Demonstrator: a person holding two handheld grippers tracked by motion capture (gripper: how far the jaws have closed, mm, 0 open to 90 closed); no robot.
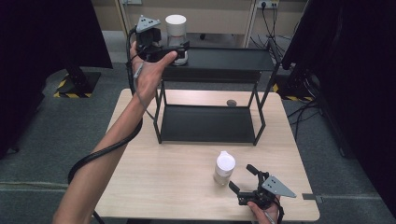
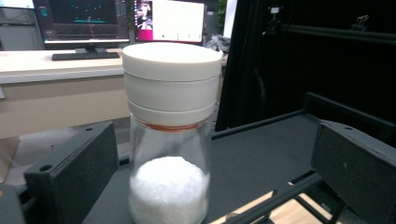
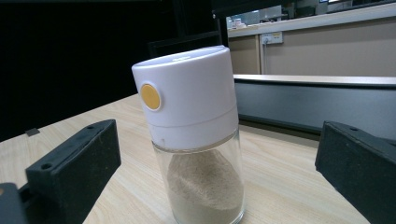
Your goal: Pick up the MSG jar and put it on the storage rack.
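A glass jar of white granules with a white lid (image 1: 176,32) (image 2: 170,135) stands at the left end of the top shelf of a black two-tier rack (image 1: 224,59). My left gripper (image 1: 173,49) is open around it, one jaw on each side with a gap to the glass. A second glass jar with brownish powder and a white cap bearing a yellow dot (image 1: 224,168) (image 3: 196,140) stands upright on the wooden table (image 1: 154,182) near the front right. My right gripper (image 1: 242,177) is open just right of it, and the jar stands between its jaws, untouched.
The rack's lower shelf (image 1: 208,123) sits on the table's far half. A small dark round object (image 1: 231,102) lies on the table behind the rack. Black curtains hang on both sides. Cables (image 1: 303,112) trail over the floor at right. A desk with monitors (image 2: 84,18) stands beyond.
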